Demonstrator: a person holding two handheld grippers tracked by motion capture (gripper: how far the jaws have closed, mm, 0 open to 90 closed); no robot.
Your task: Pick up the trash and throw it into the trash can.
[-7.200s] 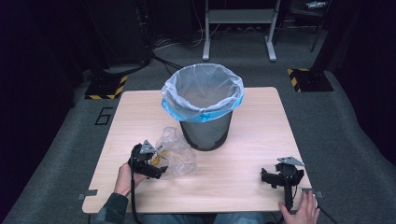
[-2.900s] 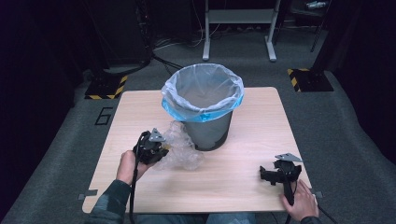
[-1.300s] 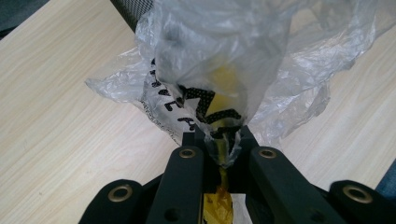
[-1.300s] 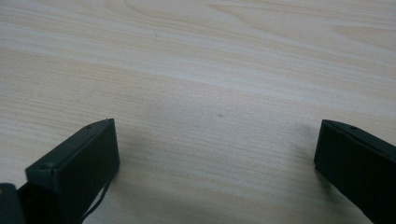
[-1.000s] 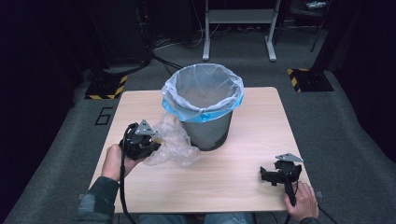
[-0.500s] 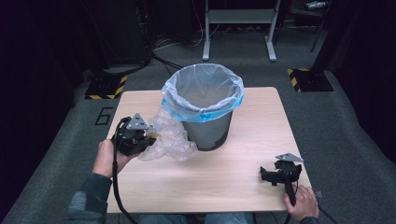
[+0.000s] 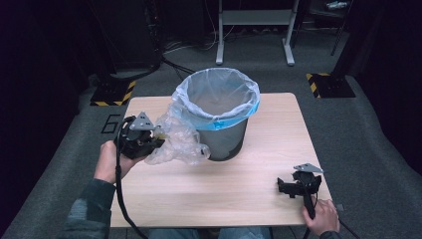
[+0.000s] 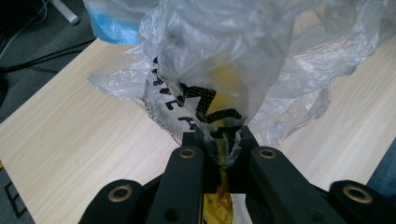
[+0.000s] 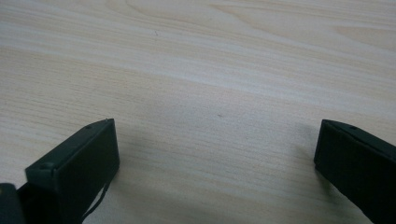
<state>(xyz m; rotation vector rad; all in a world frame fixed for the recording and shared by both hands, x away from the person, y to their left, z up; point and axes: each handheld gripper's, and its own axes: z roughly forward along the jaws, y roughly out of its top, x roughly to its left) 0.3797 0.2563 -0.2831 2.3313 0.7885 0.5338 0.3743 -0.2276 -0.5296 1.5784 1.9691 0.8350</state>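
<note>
Left gripper (image 7: 152,139) up near the desk's (image 7: 224,189) left edge, jaws pinching a clear bag (image 7: 176,142) that hangs just beside the bin (image 7: 219,117). Black print on the bag, unreadable. Bare wood across the front. Right gripper (image 7: 284,186) by the front right corner, jaws spread wide over the desk.

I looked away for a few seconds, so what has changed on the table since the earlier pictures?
The left gripper, shut on the crumpled clear plastic bag, has carried it up off the table and away from the person, toward the rim of the lined bin. The bag was already held in the earliest picture. The right gripper stays open and low at the near right corner, and the bin has not moved.
</note>
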